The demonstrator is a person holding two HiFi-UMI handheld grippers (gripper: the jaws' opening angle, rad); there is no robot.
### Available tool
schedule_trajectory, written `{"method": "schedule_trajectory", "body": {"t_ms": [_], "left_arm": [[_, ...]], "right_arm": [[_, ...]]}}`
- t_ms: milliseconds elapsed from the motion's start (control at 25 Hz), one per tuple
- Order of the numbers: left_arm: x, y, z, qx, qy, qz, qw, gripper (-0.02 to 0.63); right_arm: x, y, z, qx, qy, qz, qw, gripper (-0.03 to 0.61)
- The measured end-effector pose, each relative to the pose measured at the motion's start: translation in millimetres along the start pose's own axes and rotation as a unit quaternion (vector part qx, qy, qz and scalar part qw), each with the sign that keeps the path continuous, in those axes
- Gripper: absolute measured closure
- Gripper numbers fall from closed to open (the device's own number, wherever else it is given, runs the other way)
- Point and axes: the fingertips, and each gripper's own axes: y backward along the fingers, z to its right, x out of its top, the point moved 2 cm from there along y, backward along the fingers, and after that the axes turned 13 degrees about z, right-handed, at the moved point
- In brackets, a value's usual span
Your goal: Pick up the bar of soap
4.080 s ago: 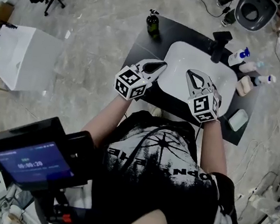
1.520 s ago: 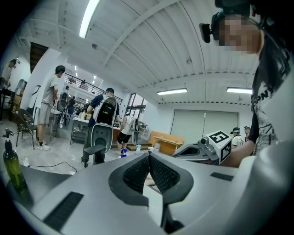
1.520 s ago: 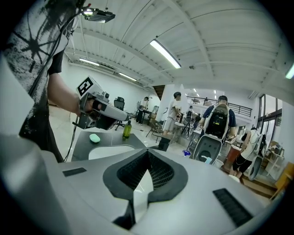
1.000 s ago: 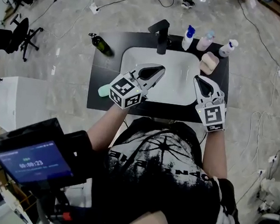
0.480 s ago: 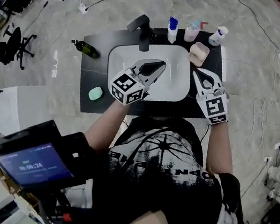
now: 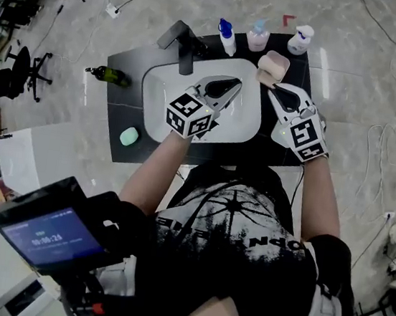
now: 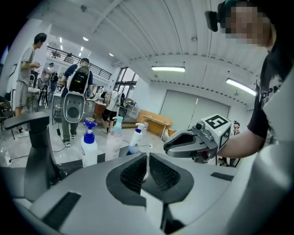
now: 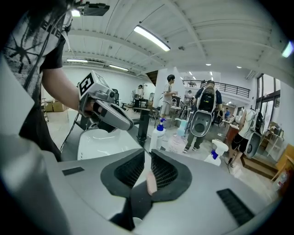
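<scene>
The bar of soap [image 6: 273, 67], a pale pink block, lies on the black surface [image 6: 122, 100] right of centre in the upper part of the head view, at the upper right corner of the white sink basin [image 6: 161, 105]. It sits just below a row of three bottles along the surface's top edge: a blue-capped bottle [image 6: 226, 37], a pale pink bottle [image 6: 257, 36] and a white spray bottle [image 6: 299, 38].

The right gripper [image 6: 272, 90] points up the frame toward the soap, with its tip just beside the block's lower edge. I cannot tell whether they touch. In the right gripper view its fingers [image 8: 163, 170] stand a narrow slit apart and have just been opening. A sliver of pink soap shows through the gap low down, but the pads do not press on it.

The left gripper [image 6: 236, 84] hangs over the basin, left of the right gripper and well clear of the soap, pointing to the upper right. In the left gripper view its fingers [image 7: 133, 173] are pressed together with nothing between them. Only a hairline of background shows through.

A black faucet [image 6: 186, 44] stands at the basin's upper left edge. A dark green bottle [image 6: 108, 74] lies on its side at the surface's left end. Below it, near the lower left corner of the surface, lies a small green oval piece [image 6: 129, 136].
</scene>
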Motion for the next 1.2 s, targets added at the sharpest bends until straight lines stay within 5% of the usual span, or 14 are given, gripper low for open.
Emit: {"method": "schedule_trajectory", "body": {"t_ms": [440, 800, 1200], "left_arm": [[-25.8, -63.4, -28.2, 0.004, 0.031, -0.070, 0.9971, 0.551], [-85.2, -103.2, -80.0, 0.000, 0.102, -0.131, 0.9861, 0.478], [-89.7, -137.6, -70.9, -0.005, 0.155, -0.174, 0.9725, 0.383]], "right_arm": [[-42.1, -24.6, 45.3, 0.035, -0.010, -0.037, 0.999, 0.440], [-110.3, -82.2, 55.4, 0.053, -0.002, -0.088, 0.995, 0.354], [-124.9, -83.7, 73.5, 0.068, 0.007, -0.150, 0.986, 0.324]]}}
